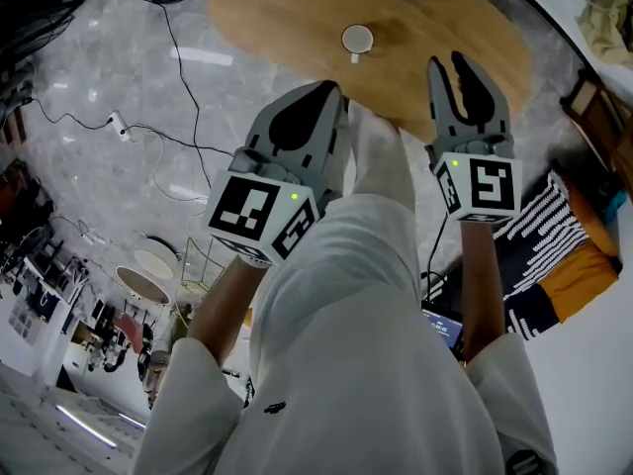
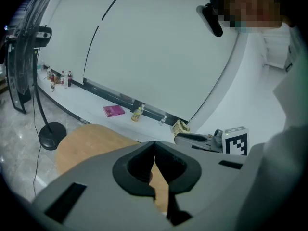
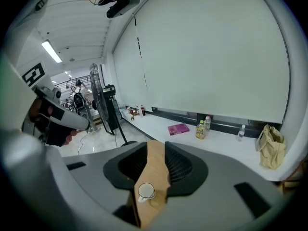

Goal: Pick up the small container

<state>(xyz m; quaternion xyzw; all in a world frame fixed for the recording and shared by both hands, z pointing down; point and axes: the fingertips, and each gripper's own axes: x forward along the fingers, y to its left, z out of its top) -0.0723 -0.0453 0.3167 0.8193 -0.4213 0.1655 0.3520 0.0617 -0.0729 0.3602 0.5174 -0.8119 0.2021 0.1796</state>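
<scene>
Right gripper: jaws stand slightly apart with a narrow gap and nothing between the pads. The small container, a white round vessel, stands upright on the wooden table. It lies ahead of and below these jaws, framed in the gap but well apart from them. This alignment suggests an approach for the grasp.

Left gripper: jaws closed tip to tip and empty. It is probably idle, as one gripper suffices.
</scene>
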